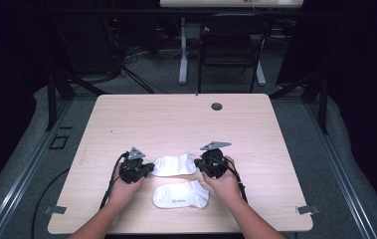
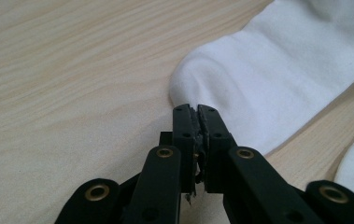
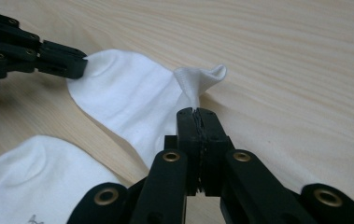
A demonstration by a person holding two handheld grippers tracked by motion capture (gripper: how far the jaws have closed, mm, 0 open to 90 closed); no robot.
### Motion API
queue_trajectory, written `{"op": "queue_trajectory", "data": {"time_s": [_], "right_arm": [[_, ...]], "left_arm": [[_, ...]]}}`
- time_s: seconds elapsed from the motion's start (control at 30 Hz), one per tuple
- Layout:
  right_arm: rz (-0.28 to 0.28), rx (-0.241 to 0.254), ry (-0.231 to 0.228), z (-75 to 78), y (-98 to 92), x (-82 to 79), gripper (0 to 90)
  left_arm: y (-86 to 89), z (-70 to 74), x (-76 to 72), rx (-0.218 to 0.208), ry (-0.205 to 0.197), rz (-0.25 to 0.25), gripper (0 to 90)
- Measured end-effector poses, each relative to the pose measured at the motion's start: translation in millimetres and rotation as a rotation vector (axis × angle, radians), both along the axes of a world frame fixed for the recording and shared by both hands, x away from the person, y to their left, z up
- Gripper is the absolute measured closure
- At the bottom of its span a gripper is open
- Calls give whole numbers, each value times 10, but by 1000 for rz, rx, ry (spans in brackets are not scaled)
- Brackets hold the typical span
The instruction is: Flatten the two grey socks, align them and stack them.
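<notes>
I have the far white sock [image 1: 175,165] pinched at both ends. My left gripper [image 2: 197,110] has its fingers closed on the rounded toe, which bulges just beyond the tips at about one o'clock in the left gripper view. My right gripper [image 3: 197,113] has its fingers closed on the cuff end, and a little flap of fabric stands up past the tips toward one o'clock. Seen from above, the sock lies flat between my two hands, near the front middle of the tabletop [image 1: 176,119].

It looks light, limp and thin: it will sag and fold wherever I am not holding it, so two end grips seem right for carrying it stretched. The knit is not slippery, but a shallow pinch on an edge could pull free if I tug hard.

A second white sock [image 1: 181,195] lies at six o'clock from the first, close but apart.

The tabletop is pale wood grain, smooth and bare otherwise, with a cable hole [image 1: 217,106] at its far edge. Beyond it the room is dark, with a chair [image 1: 231,45] and loose cables on the floor.
</notes>
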State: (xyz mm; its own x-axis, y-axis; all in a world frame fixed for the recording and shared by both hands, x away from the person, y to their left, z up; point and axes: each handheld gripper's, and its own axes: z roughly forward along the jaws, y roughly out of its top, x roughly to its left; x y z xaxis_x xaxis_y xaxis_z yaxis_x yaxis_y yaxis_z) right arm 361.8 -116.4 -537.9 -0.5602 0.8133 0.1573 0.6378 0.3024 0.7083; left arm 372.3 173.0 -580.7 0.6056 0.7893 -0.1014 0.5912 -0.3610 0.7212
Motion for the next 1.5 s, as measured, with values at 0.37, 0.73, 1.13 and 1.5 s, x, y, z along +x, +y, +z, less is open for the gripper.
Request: {"op": "queue_trajectory", "data": {"time_s": [0.37,0.73,1.13,1.5], "right_arm": [[-32,-17,57,-216,-111,16,894],[-47,18,65,-184,-177,11,727],[-50,14,53,-191,-128,123,659],[-60,-23,80,-256,-114,208,856]], "left_arm": [[-12,-9,-7,-7,-4,-1,865],[11,-6,-21,-17,7,-5,841],[39,24,10,-50,0,12,713],[-33,21,50,-27,14,-11,840]]}}
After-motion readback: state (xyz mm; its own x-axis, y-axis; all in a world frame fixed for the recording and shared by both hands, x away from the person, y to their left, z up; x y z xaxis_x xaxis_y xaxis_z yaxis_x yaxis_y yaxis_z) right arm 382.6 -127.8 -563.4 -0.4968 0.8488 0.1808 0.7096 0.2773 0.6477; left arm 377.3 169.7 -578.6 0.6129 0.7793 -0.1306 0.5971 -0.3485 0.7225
